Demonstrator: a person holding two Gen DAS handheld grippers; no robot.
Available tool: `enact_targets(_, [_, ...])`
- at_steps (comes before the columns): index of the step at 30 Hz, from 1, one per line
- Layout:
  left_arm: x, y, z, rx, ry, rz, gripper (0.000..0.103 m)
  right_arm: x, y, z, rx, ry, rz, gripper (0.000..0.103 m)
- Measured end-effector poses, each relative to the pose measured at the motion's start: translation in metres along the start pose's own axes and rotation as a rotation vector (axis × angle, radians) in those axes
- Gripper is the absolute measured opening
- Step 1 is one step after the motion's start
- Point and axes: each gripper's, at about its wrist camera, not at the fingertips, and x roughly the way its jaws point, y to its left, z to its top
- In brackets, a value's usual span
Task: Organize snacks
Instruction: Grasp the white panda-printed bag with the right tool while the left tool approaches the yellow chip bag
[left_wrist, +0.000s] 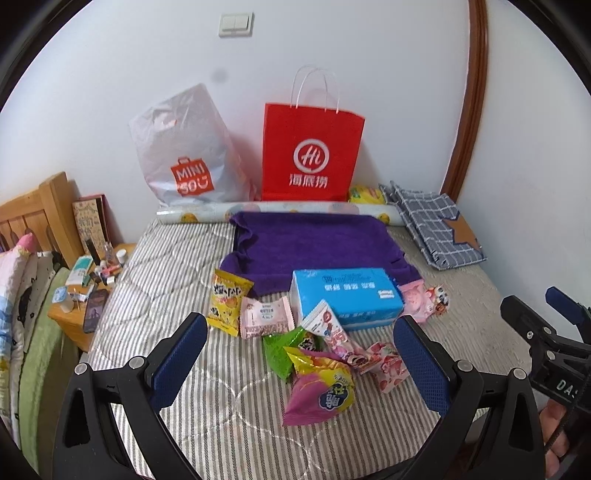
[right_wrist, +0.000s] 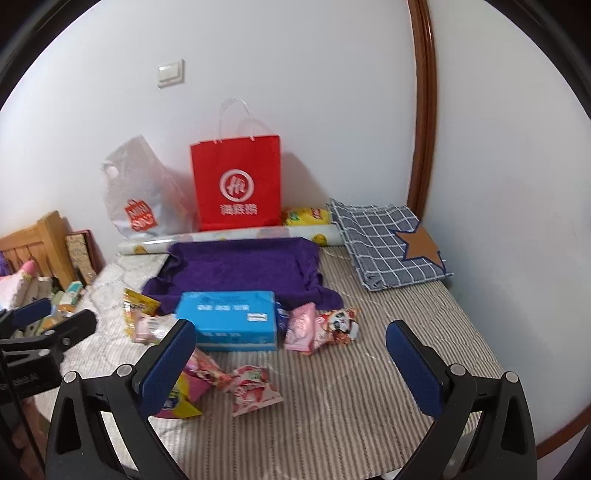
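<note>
A: Both tongs are held wide apart with nothing between the pads; the left gripper is poised over the near edge of the snack pile, and the right gripper is held over bare striped bedding, with the packets off to its left.

B: What is seen nearest?

A: The purple-and-yellow packet is found almost centred between the left pads and slightly ahead of them; its long axis is judged to run roughly away from the camera, tilted a little leftward; the green packet is tucked against its far end, and the strawberry packet is just beside it on the right.

B: So which hand is favoured?

A: The left is judged the nearer; a short advance downward would probably be enough; from the right wrist view the same packet is partly hidden behind the left finger.

B: And farther back?

A: A yellow packet, a pink packet and a blue tissue pack are laid in a row; a panda packet lies to the right; behind them a purple towel is spread, and a red paper bag is stood against the wall, perhaps as the destination; that cannot be told.
</note>
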Motion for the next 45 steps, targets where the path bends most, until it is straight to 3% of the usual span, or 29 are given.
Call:
enact_targets(12, [0.070, 0.027, -0.019, -0.045, 0.148, 0.037, 0.091, 0.068, -0.040, -0.029, 0.068, 0.128, -0.006, 0.102])
enact_targets(20, [0.108, 0.047, -0.030, -0.089, 0.218, 0.056, 0.086, 0.120, -0.061, -0.040, 0.052, 0.201, -0.029, 0.076])
enact_targets(25, [0.125, 0.055, -0.032, -0.108, 0.254, 0.051, 0.085, 0.148, -0.067, -0.037, 0.057, 0.218, -0.018, 0.072])
enact_targets(37, [0.131, 0.078, -0.023, -0.125, 0.191, 0.097, 0.085, 0.199, -0.071, -0.024, 0.066, 0.255, -0.008, 0.071])
enact_targets(45, [0.136, 0.093, -0.020, -0.142, 0.201, 0.116, 0.085, 0.224, -0.069, -0.029, 0.056, 0.301, -0.005, 0.071])
